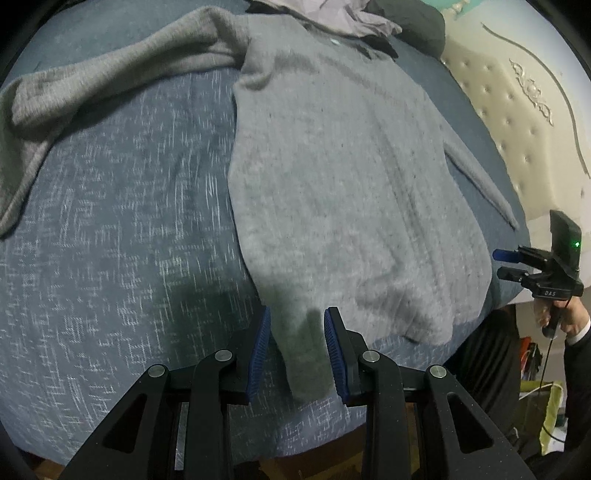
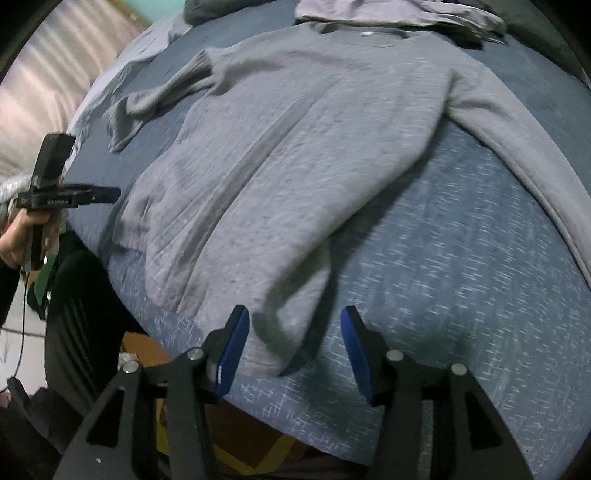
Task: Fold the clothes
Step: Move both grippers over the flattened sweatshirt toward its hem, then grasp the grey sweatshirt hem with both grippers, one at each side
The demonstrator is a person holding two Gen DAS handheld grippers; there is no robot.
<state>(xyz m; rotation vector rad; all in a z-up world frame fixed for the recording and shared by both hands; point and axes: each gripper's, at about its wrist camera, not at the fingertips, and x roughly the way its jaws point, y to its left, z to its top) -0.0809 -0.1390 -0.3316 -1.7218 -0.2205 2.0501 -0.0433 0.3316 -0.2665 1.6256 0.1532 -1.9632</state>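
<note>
A grey sweater [image 1: 332, 177] is lying flat on a blue bedspread [image 1: 110, 240], its collar pointing toward twelve o'clock in both wrist views and its hem toward six. One sleeve [image 1: 92, 85] is stretching away toward ten o'clock in the left wrist view; the other sleeve [image 2: 535, 155] is running down toward four o'clock in the right wrist view.

The left gripper [image 1: 297, 354] is sitting with its jaws spread wide and holding nothing. A corner of the sweater's hem [image 1: 306, 369] is lying in the gap between the two blue pads [image 1: 258, 354], but the pads are standing apart from the cloth on either side.

The right gripper [image 2: 295, 350] is also gaping wide and gripping nothing. The other hem corner [image 2: 273, 343] is lying between its blue pads [image 2: 232, 350], closer to the pad at nine o'clock; whether that pad is touching the cloth cannot be told.

A person's hand [image 1: 561, 317] is holding the right gripper at three o'clock in the left wrist view. A crumpled pale garment [image 2: 399, 14] and a dark garment [image 1: 417, 26] are lying at twelve o'clock, beyond the collar. A padded cream headboard [image 1: 517, 110] is standing at two o'clock in the left wrist view.
</note>
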